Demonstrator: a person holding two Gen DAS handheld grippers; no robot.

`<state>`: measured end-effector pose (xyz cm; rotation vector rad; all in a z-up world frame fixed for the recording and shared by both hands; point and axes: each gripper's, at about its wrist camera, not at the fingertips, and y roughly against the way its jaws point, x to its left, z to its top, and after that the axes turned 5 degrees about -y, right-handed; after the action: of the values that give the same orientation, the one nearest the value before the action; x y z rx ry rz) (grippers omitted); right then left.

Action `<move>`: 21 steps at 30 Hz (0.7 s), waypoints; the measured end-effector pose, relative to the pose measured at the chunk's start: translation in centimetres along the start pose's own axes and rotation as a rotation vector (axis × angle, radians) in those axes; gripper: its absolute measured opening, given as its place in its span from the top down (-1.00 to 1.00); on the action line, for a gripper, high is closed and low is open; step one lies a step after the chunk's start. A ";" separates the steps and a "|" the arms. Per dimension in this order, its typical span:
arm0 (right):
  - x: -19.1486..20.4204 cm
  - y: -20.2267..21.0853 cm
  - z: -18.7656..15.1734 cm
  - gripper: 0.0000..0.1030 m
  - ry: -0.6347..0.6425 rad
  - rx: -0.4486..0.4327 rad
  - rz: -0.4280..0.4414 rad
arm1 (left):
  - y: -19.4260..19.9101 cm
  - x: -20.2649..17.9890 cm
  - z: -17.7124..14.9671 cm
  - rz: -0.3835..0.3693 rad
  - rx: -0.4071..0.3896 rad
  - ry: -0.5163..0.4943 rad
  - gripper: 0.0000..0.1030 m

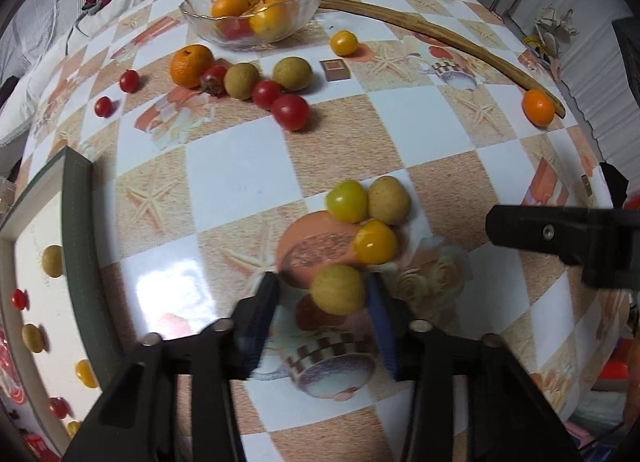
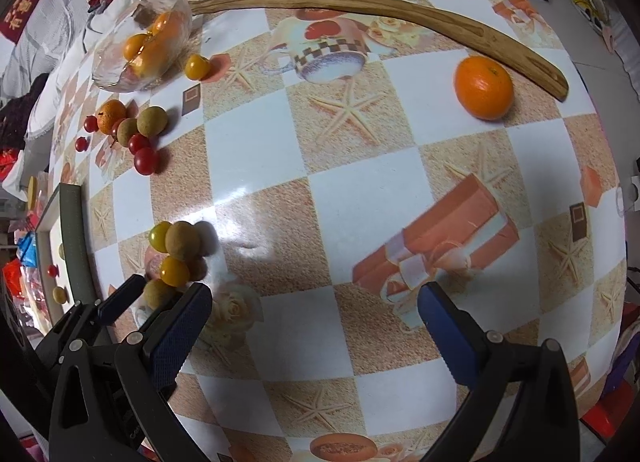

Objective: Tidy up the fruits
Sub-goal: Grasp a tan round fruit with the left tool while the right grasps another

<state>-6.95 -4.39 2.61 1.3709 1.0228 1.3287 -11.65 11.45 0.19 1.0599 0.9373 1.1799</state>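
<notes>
In the left wrist view a tan longan [image 1: 338, 289] lies on the checked tablecloth between the blue pads of my left gripper [image 1: 323, 282]. The right pad is at its side; a gap shows at the left pad, so the jaws stand open around it. Just beyond lie a yellow-green tomato [image 1: 347, 201], another longan [image 1: 389, 199] and a yellow tomato [image 1: 375, 242]. My right gripper [image 2: 314, 290] stands wide open over bare cloth, with nothing between its fingers. The right wrist view shows the same longan [image 2: 158, 293] beside a left-gripper finger [image 2: 122, 300].
A green-rimmed white tray [image 1: 76, 221] at the left edge holds several small fruits. A glass bowl [image 1: 188, 7] of oranges stands at the back. Before it lie an orange [image 1: 191, 65], red tomatoes and longans. An orange [image 2: 483, 87] rests by a curved wooden stick [image 2: 360, 7].
</notes>
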 end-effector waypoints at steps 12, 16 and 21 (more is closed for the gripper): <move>6.4 -1.4 0.7 -0.93 0.130 -0.027 0.043 | 0.8 2.8 -1.6 0.003 0.003 0.025 0.44; 7.8 -2.3 1.1 -0.24 0.166 -0.008 0.063 | 0.9 3.8 -2.0 0.015 0.007 0.046 0.44; 9.5 -3.0 1.0 0.08 0.196 0.000 0.096 | 1.0 4.5 -2.2 0.003 0.008 0.066 0.43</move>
<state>-5.25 5.40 1.71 1.3232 1.0981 1.5585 -13.33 16.27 0.53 1.0343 0.9927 1.2212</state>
